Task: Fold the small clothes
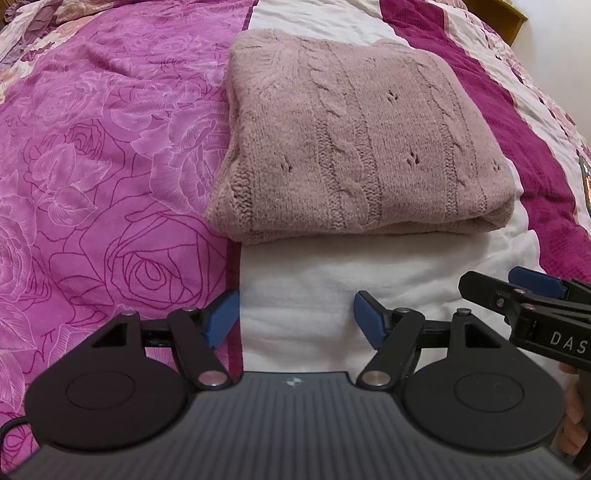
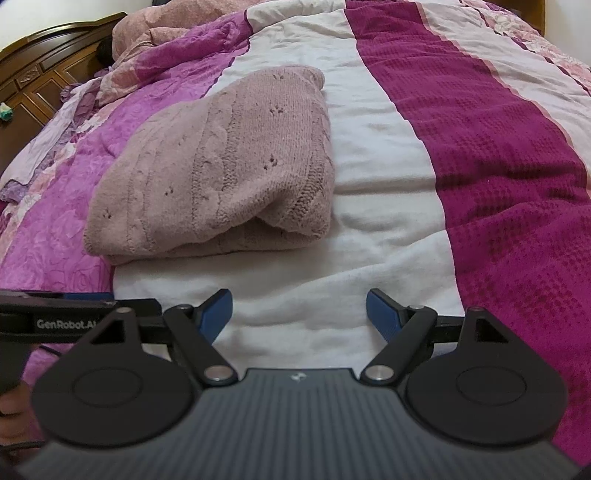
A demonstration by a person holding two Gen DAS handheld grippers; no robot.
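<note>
A dusty-pink cable-knit sweater (image 1: 362,147) lies folded into a thick rectangle on the bed, straddling the floral pink and white stripes. It also shows in the right wrist view (image 2: 221,173), to the left of centre. My left gripper (image 1: 295,314) is open and empty, just short of the sweater's near edge, above the white stripe. My right gripper (image 2: 299,314) is open and empty, to the right of the sweater's near corner. The right gripper also shows at the right edge of the left wrist view (image 1: 532,295).
The bedspread has a floral pink stripe (image 1: 92,166), a white stripe (image 2: 369,147) and a dark magenta stripe (image 2: 498,166). A crumpled pink quilt (image 2: 166,29) and a dark wooden headboard (image 2: 40,74) lie far left.
</note>
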